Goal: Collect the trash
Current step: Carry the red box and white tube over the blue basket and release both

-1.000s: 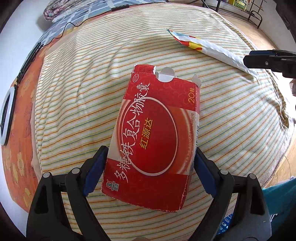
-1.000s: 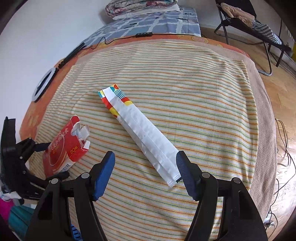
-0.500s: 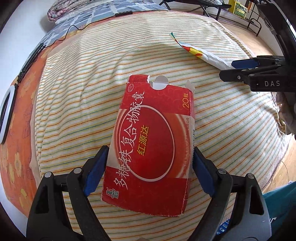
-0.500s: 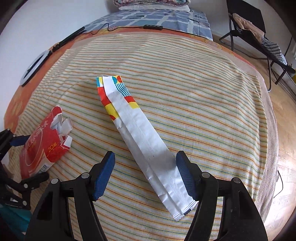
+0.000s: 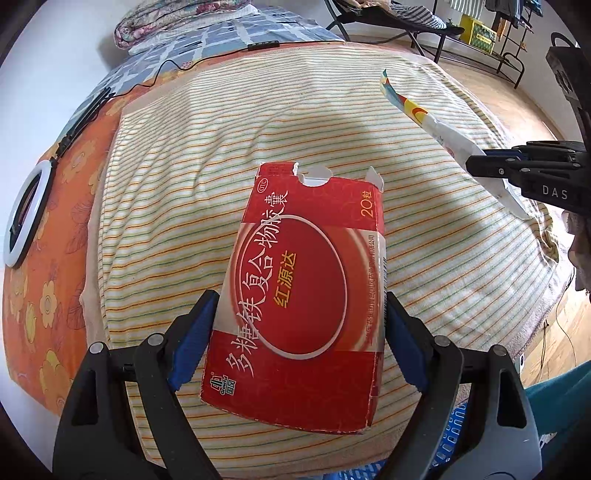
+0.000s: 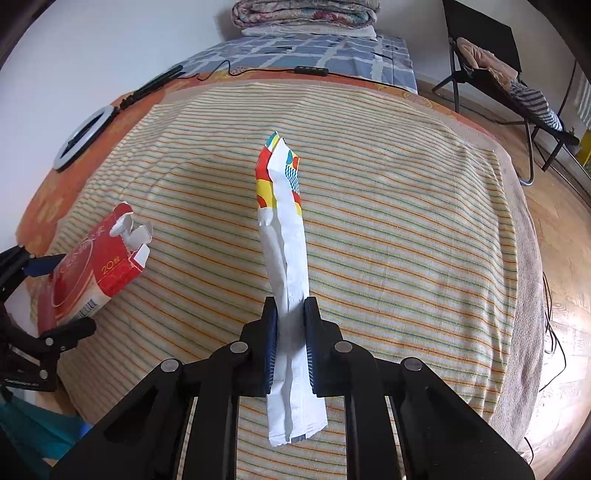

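Note:
My left gripper (image 5: pixel 297 332) is shut on a torn-open red medicine box (image 5: pixel 306 291) with white Chinese lettering and holds it above the striped bed cover (image 5: pixel 207 147). The box also shows at the left of the right wrist view (image 6: pixel 96 266). My right gripper (image 6: pixel 290 317) is shut on a long white paper wrapper (image 6: pixel 286 236) with a colourful printed end, lifted off the cover and pointing away from me. That wrapper (image 5: pixel 424 114) and the right gripper (image 5: pixel 476 162) show at the right of the left wrist view.
A ring light (image 6: pixel 83 136) and a black cable (image 6: pixel 310 70) lie on the orange sheet at the far left and back. Folded quilts (image 6: pixel 306 14) sit at the head of the bed. A folding chair with clothes (image 6: pixel 491 62) stands on the wooden floor at the right.
My right gripper has closed on the paper wrapper and lifted it off the cover, swinging it straight. My left gripper has raised the red box slightly.

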Available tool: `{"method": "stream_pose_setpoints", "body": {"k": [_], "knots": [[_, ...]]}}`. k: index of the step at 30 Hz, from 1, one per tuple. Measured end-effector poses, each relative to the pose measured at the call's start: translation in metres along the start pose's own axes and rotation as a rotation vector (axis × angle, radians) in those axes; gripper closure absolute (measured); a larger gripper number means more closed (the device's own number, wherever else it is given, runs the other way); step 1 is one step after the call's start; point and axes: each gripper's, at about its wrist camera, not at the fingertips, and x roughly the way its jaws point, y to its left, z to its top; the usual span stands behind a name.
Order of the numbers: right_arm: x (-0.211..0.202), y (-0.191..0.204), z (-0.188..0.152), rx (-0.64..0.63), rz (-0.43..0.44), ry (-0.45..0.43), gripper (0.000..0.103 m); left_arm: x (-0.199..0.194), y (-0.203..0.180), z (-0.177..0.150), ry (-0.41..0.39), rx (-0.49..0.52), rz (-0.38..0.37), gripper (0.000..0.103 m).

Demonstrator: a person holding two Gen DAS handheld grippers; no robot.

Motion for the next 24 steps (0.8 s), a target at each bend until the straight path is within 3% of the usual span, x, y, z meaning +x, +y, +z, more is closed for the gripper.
{"method": "stream_pose_setpoints", "body": {"k": [13,24], "knots": [[-0.073,0.037,-0.049,-0.065,0.031,-0.063,0.091,-0.062,-0.024,-0.045,-0.083,0.047,-0.008,0.015],[-0.108,0.081,-0.123,-0.114,0.077,-0.047,0.091,-0.098,-0.058,-0.108,-0.094,0.091,-0.05,0.015]]}}
